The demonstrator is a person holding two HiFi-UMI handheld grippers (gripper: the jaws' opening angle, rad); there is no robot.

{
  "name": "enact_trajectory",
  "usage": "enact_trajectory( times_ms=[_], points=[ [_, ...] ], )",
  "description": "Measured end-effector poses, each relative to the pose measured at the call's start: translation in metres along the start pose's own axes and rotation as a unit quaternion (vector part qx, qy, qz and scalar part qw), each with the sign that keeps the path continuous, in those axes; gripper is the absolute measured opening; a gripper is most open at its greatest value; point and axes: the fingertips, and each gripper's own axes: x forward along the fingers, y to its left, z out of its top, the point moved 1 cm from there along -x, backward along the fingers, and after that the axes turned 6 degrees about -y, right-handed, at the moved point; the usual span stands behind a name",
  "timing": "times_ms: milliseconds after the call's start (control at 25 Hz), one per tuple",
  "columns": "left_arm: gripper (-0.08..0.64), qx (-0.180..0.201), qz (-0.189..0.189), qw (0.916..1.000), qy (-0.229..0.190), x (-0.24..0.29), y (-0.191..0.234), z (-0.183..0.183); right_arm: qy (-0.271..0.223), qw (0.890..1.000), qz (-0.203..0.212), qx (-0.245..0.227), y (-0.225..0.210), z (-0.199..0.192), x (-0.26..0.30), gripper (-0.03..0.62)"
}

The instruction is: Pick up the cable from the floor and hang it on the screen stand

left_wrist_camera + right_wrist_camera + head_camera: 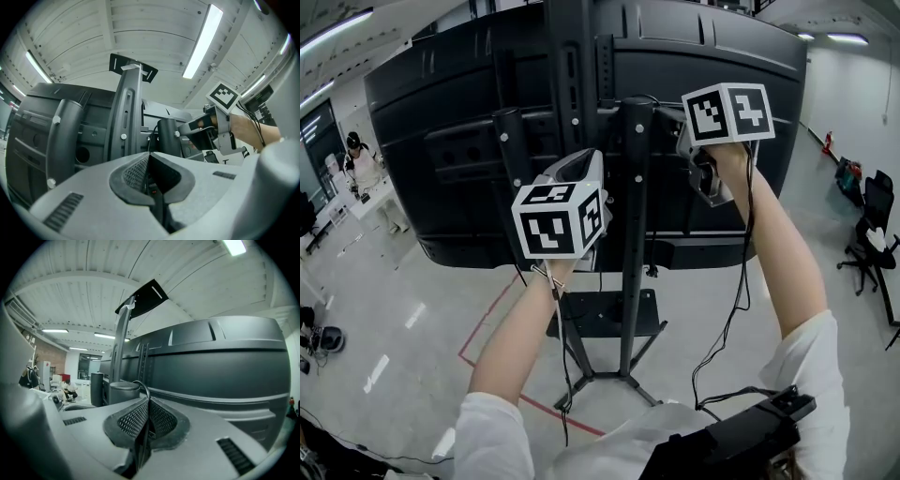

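Matte black on the screen stand (636, 234) and screen back (441, 141). Thin black cable (144, 386). White marker cubes (558, 220) with black squares. Dark grey meshed pads (132, 420). Pale grey floor (412, 281), red line (487, 319). White sleeves (492, 436).

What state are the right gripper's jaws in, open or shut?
Shut on the cable: the right gripper has its pads together, the thin black cable arcing out between them.
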Motion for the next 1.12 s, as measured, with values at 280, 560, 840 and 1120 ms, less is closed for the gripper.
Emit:
enact_trajectory(
  times_ms=[280, 560, 840, 1120],
  points=[
    [0.003, -0.013, -0.001, 0.9999, 0.001, -0.007, 0.001, -0.008, -0.014, 1.0, 0.003, 0.018, 0.002, -0.01, 0.002, 0.023],
    [0.003, -0.022, 0.002, 0.9997, 0.007, -0.01, 0.004, -0.017, -0.049, 0.998, 0.01, 0.036, 0.002, -0.011, 0.0, 0.024],
    [0.003, -0.02, 0.008, 0.9998, 0.0, -0.017, 0.002, -0.029, -0.087, 0.995, 0.003, 0.043, 0.002, -0.016, -0.003, 0.025],
    [0.003, -0.021, 0.008, 0.9997, 0.004, -0.017, 0.0, -0.041, -0.106, 0.993, 0.003, 0.054, -0.001, -0.027, -0.006, 0.025]
  ],
)
